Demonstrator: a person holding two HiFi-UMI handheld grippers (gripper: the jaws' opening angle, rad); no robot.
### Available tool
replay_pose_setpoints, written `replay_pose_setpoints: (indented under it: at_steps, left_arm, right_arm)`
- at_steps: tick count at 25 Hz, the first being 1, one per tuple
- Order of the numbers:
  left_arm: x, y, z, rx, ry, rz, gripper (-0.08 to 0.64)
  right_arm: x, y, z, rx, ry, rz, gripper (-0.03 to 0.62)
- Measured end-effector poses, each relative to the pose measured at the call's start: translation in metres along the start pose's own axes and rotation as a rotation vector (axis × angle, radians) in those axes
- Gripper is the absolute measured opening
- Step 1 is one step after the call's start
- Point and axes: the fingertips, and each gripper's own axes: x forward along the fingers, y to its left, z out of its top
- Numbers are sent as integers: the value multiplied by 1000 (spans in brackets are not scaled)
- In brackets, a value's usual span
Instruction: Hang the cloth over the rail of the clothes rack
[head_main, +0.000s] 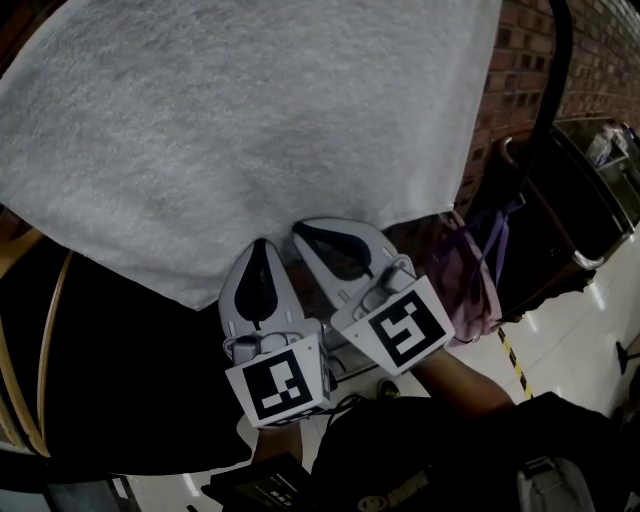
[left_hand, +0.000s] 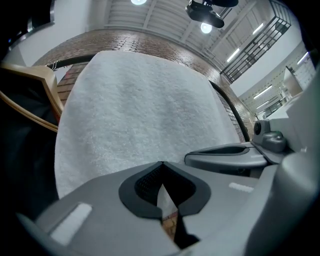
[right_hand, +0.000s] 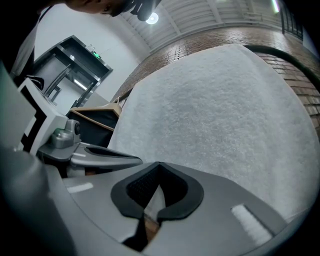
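A bare forearm reaches up from below behind the right tool, and the left tool stands just beside it, both pointing up and slightly left, with their black-and-white marker cubes nearest the camera. Each tool is clenched: the smooth grey jaws meet at the tips around an oval, black-lined opening, and nothing can be seen pinched between them. Their tips sit right at the lower edge of the cloth, a thick white towel with a nubby pile, which hangs broad and flat just beyond them and is draped over the thin black rail at its top. Left of the cloth is a wooden hanger carrying a dark garment. A curved red brick wall stands behind.
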Motion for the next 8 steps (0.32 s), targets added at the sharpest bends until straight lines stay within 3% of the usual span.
replay_pose_setpoints:
  at_steps: [8]
  left_arm:
    - [2, 3, -5, 2, 13, 1, 20]
  right_arm:
    - [3, 2, 0, -2, -3, 3, 3]
